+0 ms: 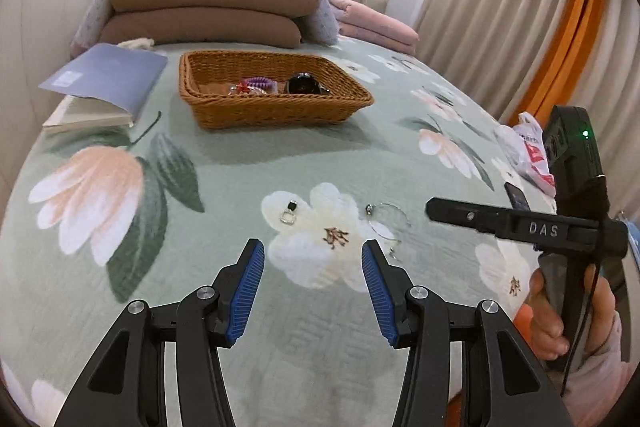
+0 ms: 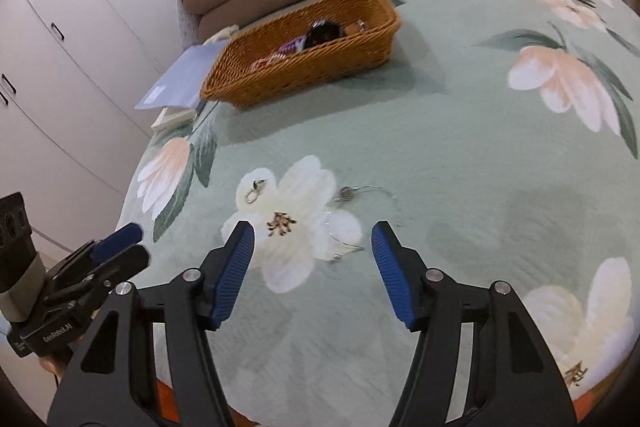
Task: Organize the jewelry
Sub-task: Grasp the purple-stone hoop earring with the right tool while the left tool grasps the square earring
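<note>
A small earring (image 1: 289,215) with a black stone and a thin silver necklace (image 1: 386,227) lie on the floral bedspread. My left gripper (image 1: 313,259) is open and empty, just short of them. A wicker basket (image 1: 276,107) farther back holds a black watch (image 1: 305,83), a purple coil hair tie (image 1: 259,82) and other small pieces. In the right wrist view my right gripper (image 2: 313,247) is open and empty, hovering just short of the necklace (image 2: 362,205), with the earring (image 2: 254,191) to its left and the basket (image 2: 304,67) beyond.
A blue folder (image 1: 106,77) on a book lies left of the basket. Stacked brown cushions (image 1: 204,15) and pink quilts (image 1: 376,23) sit at the bed head. A plastic bag (image 1: 530,151) lies at the right bed edge. Wardrobes (image 2: 60,27) stand left.
</note>
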Tool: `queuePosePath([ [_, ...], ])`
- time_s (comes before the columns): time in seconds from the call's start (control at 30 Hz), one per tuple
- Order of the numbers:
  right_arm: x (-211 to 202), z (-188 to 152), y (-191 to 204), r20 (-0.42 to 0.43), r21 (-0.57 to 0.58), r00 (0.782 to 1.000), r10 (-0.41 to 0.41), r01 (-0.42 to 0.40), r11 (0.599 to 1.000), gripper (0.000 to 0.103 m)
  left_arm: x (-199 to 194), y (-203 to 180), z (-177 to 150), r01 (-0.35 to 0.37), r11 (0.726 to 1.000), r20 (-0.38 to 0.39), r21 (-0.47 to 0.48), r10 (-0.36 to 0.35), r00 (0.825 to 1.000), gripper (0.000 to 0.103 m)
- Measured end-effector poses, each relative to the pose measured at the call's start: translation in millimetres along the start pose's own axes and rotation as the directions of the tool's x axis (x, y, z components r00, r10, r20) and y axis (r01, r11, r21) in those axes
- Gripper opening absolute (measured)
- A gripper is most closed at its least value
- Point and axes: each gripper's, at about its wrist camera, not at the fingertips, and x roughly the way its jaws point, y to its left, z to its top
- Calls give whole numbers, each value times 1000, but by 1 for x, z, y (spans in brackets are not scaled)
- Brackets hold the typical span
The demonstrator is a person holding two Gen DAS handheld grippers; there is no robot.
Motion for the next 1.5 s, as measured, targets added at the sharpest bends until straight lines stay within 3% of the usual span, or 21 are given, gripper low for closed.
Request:
queuePosePath([
  [0.13,28,7,0,-39,22,998,-42,43,999,59,29,7,5,26,1000,-35,-7,-26,999,52],
  [0.27,57,11,-22,-78,117,997,-12,21,993,48,58,10,8,27,999,-81,21,-26,996,50],
  [0.43,72,6,-29,-34,126,998,-60,64,990,46,77,11,13,20,997,-113,74,-12,994,50],
  [0.53,80,3,-15,10,76,989,-149,148,986,46,90,11,16,11,996,-130,91,1,992,49],
  [0.6,84,1,-6,37,37,978,-206,205,978,43,101,11,19,-5,995,-144,103,20,989,39],
  [0.67,91,0,2,51,-19,966,-255,256,966,35,113,13,21,-13,995,-171,102,31,985,25],
  [0.73,93,0,4,57,-68,958,-282,286,956,31,116,12,24,-20,994,-162,107,37,986,24],
  [0.87,91,0,-1,44,-152,963,-266,270,951,22,126,7,30,-24,991,-176,129,46,983,24],
  [1.13,68,-16,-22,45,-255,989,-140,146,956,25,131,-1,28,-56,984,-162,172,84,983,24],
  [1.33,75,-9,-16,19,-186,987,-160,160,969,25,129,2,27,-47,986,-154,162,73,985,24],
  [1.43,84,-8,-5,36,-201,976,-215,218,955,25,130,1,27,-51,985,-150,162,76,986,22],
  [1.5,87,-10,1,56,-226,966,-252,258,939,24,129,1,26,-59,985,-147,165,84,986,15],
])
